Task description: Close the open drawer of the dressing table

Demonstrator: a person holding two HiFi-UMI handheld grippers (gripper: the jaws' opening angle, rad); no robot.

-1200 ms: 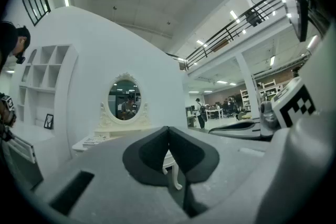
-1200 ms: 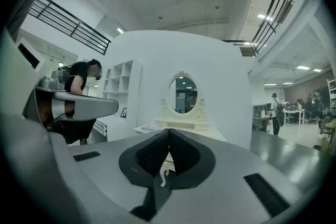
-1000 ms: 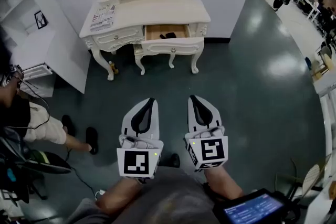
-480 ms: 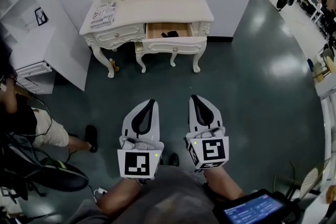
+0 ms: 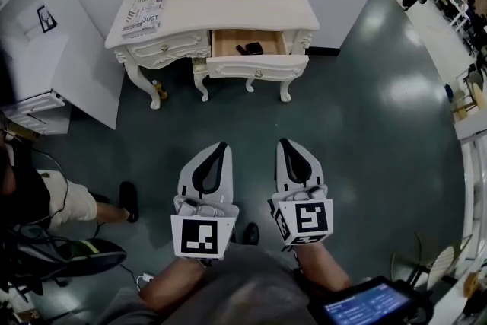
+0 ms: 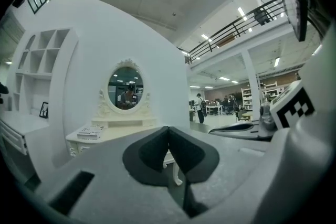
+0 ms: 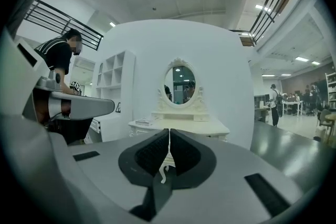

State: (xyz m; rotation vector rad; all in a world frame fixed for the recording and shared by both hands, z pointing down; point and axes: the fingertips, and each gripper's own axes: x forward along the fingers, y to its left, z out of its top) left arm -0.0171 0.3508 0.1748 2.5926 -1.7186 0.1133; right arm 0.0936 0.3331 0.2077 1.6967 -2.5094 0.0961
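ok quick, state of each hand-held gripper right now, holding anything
Left hand-held gripper: closed, holding nothing.
Right hand-held gripper: closed, holding nothing.

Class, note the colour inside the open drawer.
Tan wood inside the drawer; best in the head view.

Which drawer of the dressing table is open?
The right drawer in the head view: pulled out, its wooden inside and a dark item showing. The left drawer sits flush.
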